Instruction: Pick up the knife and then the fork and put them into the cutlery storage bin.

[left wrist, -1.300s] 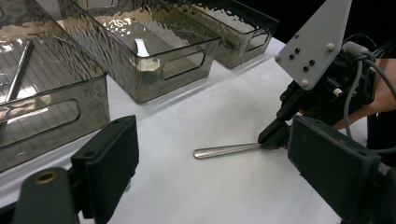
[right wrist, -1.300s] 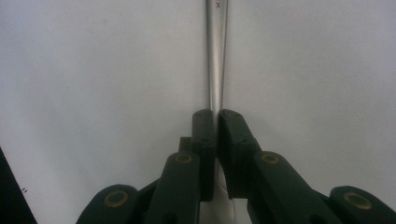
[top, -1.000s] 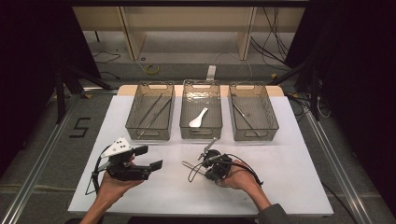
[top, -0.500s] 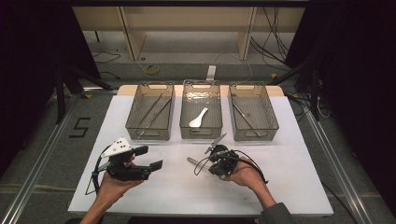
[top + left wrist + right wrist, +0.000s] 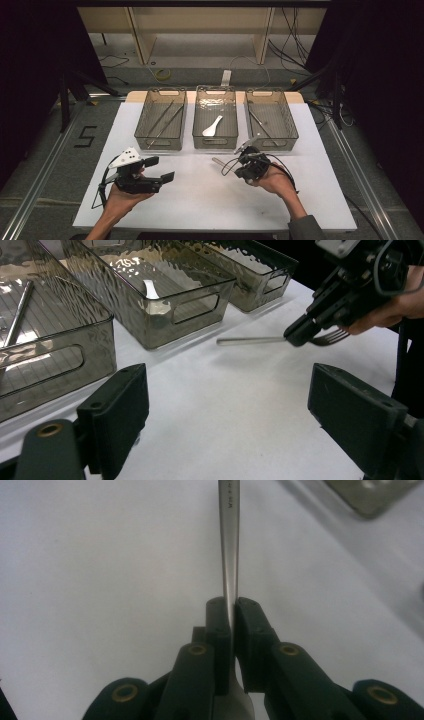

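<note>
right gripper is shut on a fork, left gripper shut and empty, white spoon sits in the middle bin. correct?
One error: the left gripper is open, not shut; the left gripper view shows its jaws wide apart and empty. The right gripper is shut on the fork, and the white spoon lies in the middle bin.

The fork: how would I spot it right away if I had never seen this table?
Start at the white table with three clear bins along its far edge. Just in front of the right-hand bin, the right gripper is clamped on a slim metal fork, its handle sticking out toward the middle. Unlike the utensils lying in the bins, it is held above the table.
</note>
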A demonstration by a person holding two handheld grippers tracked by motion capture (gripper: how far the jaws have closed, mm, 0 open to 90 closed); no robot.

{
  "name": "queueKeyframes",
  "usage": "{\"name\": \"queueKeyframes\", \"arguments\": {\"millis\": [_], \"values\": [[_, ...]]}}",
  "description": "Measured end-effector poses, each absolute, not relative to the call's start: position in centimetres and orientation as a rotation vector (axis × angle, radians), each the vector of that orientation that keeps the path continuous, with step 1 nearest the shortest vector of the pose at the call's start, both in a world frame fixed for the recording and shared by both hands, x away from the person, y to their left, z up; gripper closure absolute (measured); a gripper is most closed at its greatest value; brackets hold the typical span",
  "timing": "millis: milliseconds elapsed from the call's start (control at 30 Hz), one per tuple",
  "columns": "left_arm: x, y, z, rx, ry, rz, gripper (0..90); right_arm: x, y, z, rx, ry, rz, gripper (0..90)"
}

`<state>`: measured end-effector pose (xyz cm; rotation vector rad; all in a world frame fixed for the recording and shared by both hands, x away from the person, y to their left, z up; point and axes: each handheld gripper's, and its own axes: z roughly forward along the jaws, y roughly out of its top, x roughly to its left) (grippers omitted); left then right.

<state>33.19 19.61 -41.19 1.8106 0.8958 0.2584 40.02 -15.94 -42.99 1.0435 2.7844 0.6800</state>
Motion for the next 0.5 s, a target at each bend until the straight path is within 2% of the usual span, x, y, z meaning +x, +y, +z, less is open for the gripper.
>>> {"name": "queueKeyframes", "arguments": {"millis": [500], "values": [[33.2,19.6,-41.2,1.805,0.900,0.250,16.2,40.9,-20.7,-38.8,1.119,2.613,0.806,85.6]]}}
